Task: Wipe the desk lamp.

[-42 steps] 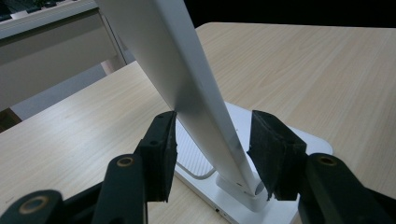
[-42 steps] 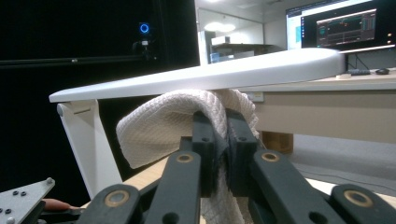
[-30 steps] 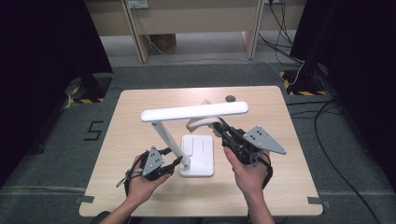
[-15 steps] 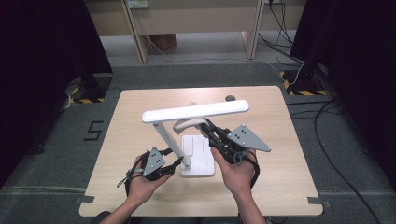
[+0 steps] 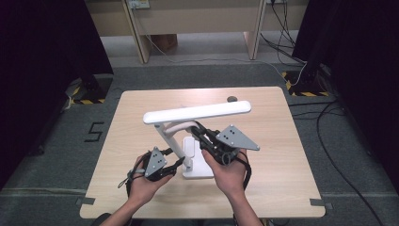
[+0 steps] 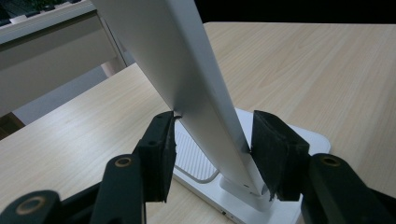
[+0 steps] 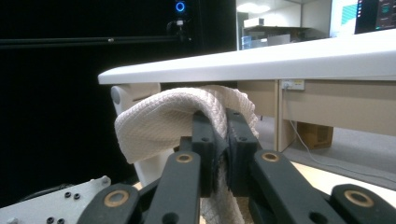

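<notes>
The left gripper (image 5: 175,162) stays parked with its pads clamped on the lamp's slanted arm (image 6: 205,93), just above the white base (image 5: 197,162) near the table's (image 5: 282,188) front edge. To its right, the right gripper (image 5: 200,134), pinched shut on a white cloth (image 7: 163,123), has slid leftward under the lamp head (image 5: 197,113). So the wiping looks underway, with the lamp steadied.

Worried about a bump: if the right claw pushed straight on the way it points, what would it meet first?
Probably the lamp's upright arm: the right claw, shut on the white cloth, points at it under the lamp head. Depth is unclear.
</notes>
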